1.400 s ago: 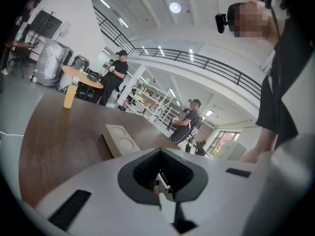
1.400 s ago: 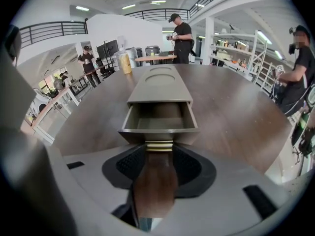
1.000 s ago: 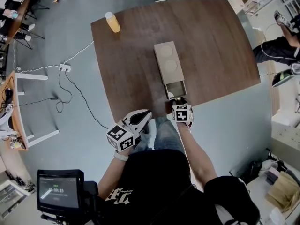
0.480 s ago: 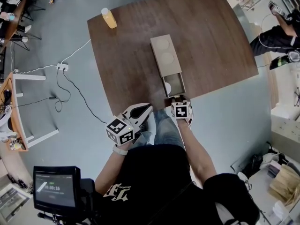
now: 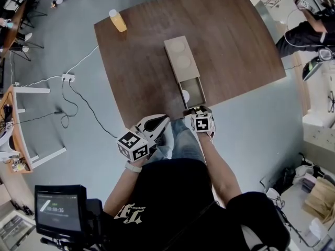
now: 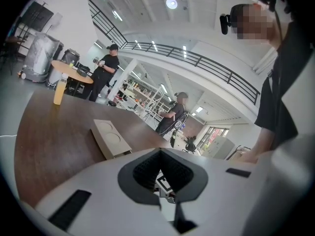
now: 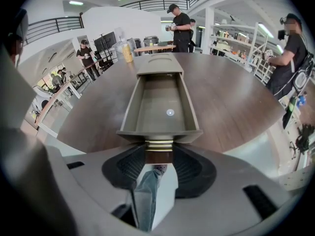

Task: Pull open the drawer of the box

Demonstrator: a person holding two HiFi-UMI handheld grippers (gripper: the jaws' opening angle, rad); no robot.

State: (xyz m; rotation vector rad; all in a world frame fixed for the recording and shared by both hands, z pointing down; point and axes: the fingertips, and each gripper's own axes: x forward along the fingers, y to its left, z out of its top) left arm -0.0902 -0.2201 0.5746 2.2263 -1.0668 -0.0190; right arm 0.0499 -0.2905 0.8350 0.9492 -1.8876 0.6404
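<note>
A long tan box lies on the dark wooden table, and its drawer stands pulled out toward the near edge. Inside the drawer lies a small white disc. My right gripper is at the table's near edge. In the right gripper view its jaws are shut on the brass drawer handle, one pad on each side. My left gripper hangs off the table above the person's lap, shut and empty. The left gripper view shows the box beyond its closed tips.
An orange bottle stands at the table's far left corner. Cables and a power strip lie on the floor to the left. People stand beyond the table's far right. A screen sits at lower left.
The drawer has slid further out of the box as my right gripper drew back with the handle, uncovering the white disc. The left gripper has stayed in place.
</note>
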